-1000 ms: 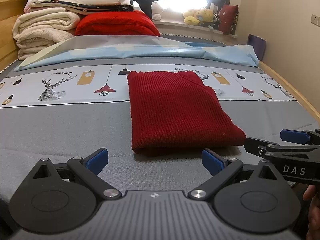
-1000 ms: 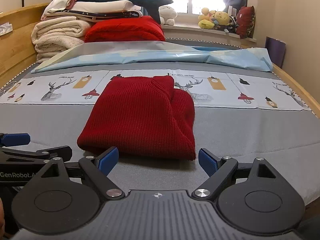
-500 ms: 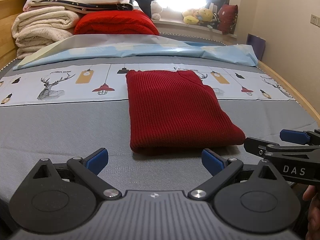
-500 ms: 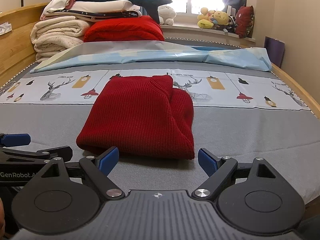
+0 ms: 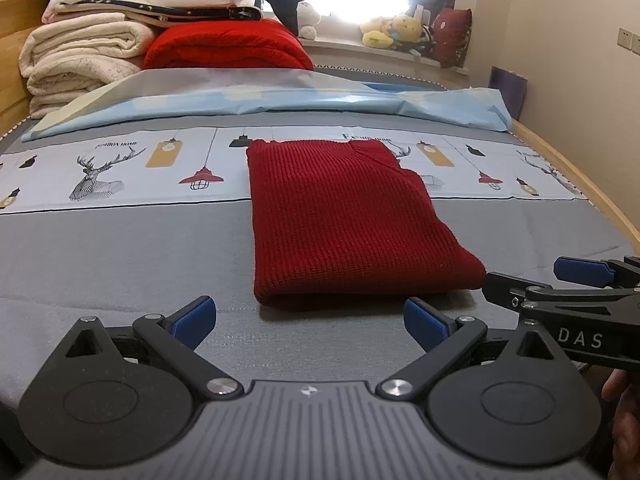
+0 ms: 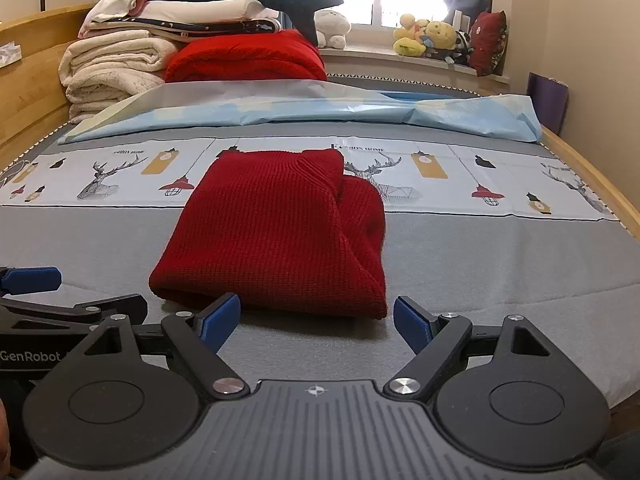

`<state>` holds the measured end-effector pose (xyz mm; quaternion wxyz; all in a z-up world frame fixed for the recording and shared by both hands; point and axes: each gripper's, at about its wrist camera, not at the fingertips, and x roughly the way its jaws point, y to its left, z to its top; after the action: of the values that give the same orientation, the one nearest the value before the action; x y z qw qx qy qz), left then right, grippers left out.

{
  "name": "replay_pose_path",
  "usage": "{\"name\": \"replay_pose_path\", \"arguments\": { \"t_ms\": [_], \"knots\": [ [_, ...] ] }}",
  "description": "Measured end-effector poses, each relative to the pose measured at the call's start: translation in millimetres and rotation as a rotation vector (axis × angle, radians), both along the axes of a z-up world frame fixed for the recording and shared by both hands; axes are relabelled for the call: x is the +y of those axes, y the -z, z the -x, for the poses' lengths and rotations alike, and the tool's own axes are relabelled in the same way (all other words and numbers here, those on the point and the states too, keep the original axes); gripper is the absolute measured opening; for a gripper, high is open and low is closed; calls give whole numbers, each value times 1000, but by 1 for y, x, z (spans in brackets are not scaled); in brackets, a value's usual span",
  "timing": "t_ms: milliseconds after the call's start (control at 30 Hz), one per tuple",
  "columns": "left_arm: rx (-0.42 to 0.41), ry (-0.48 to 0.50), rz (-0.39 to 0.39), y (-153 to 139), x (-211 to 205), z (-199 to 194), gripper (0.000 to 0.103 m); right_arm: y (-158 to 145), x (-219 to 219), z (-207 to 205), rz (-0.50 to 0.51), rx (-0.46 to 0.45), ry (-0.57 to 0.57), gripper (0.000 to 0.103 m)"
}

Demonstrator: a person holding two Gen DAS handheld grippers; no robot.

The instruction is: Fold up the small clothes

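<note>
Nearest you, your left tool (image 5: 310, 316) stands with its blue pads spread wide and nothing between them, low over the grey bed cover just short of the red sweater (image 5: 344, 224). Your right tool (image 6: 316, 318) is the same: fingers apart, empty, its pads flanking the sweater's near edge without touching it. In the left view the right tool (image 5: 560, 292) shows side-on just right of the sweater's near right corner.

Over the last second almost nothing has changed. Both tools sit where they were, and the sweater keeps the same outline; only the view has drifted very slightly. That stillness, with both tools released, suggests the fold is finished and you are pausing, not mid-grasp.

The sweater lies folded into a compact rectangle on the bed (image 6: 480, 256), its near half on the grey band and its far half on the printed strip with deer and lamps. From the right view, a rolled layer bulges along the sweater's right side, so that edge looks less flat. Beyond the sweater lies a pale blue sheet (image 5: 280, 100), and farther still the stacked blankets (image 6: 120, 64).
</note>
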<state>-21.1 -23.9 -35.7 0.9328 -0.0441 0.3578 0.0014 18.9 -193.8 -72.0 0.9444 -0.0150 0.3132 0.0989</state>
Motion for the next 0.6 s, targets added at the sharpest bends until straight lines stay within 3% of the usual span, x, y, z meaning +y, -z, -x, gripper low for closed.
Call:
{"name": "replay_pose_path", "arguments": {
  "t_ms": [600],
  "knots": [
    [1,0,4,0,1,0,102,-1,1,0,2,-1,0,83]
  ]
}}
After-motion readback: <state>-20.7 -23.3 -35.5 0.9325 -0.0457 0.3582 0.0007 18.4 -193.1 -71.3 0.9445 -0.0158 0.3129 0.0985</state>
